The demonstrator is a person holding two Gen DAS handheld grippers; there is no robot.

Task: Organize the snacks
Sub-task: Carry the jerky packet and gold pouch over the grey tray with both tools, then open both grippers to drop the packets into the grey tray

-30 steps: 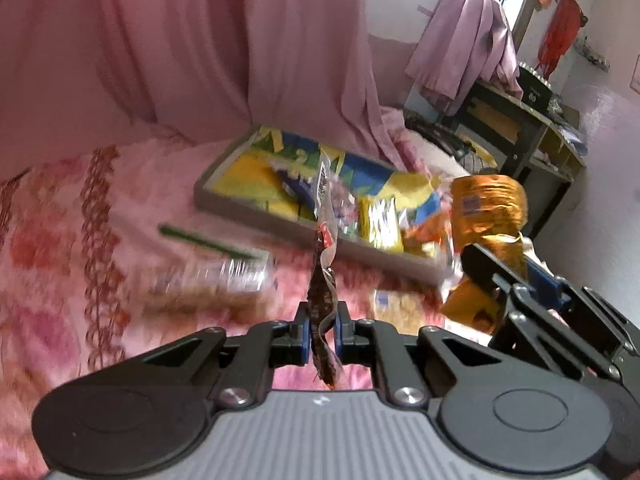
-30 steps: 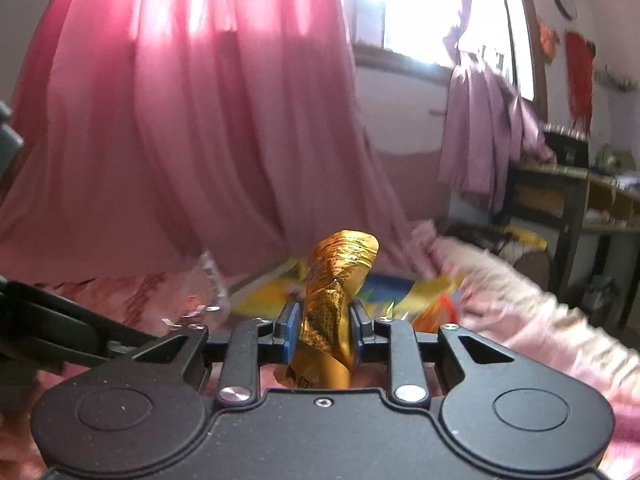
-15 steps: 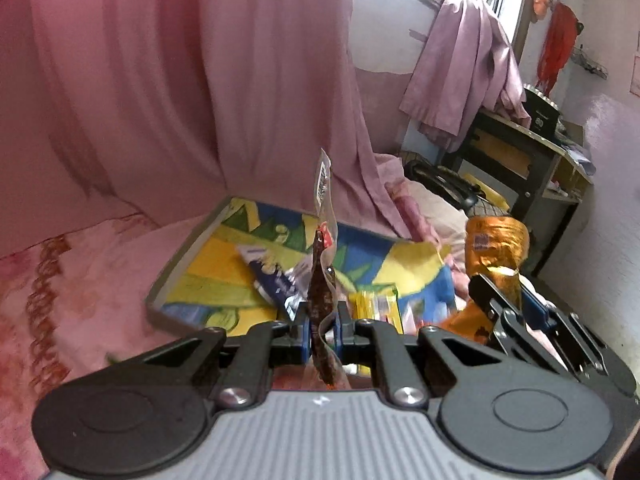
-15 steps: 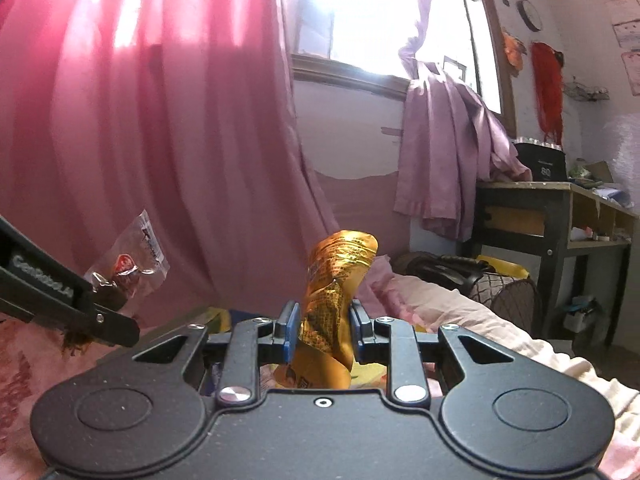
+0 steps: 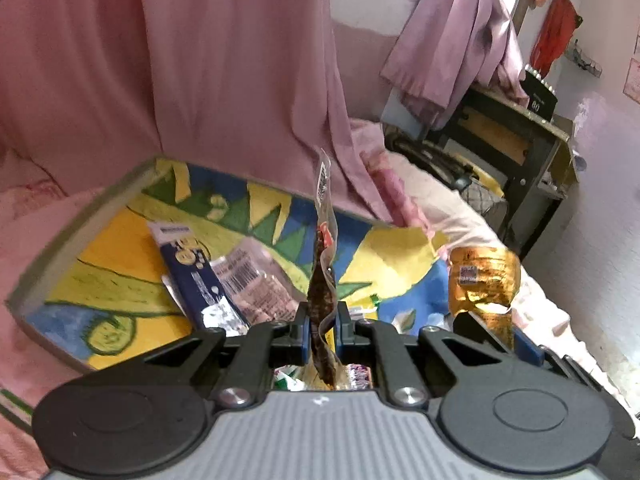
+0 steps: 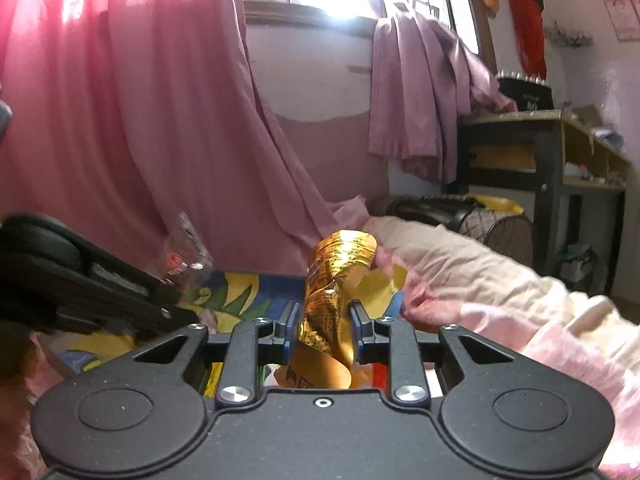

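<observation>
My left tongs (image 5: pixel 322 330) clamp a clear packet (image 5: pixel 323 280), right tongs (image 6: pixel 324 330) clamp a gold pouch (image 6: pixel 334 280); I should lower both over the tray (image 5: pixel 120 224) mid-frame, then let go flat.

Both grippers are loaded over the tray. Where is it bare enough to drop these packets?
The tray is bare along its left rim and far painted strip. Packets crowd the middle: the blue packet, the clear wrapper, more under the left gripper.
</observation>
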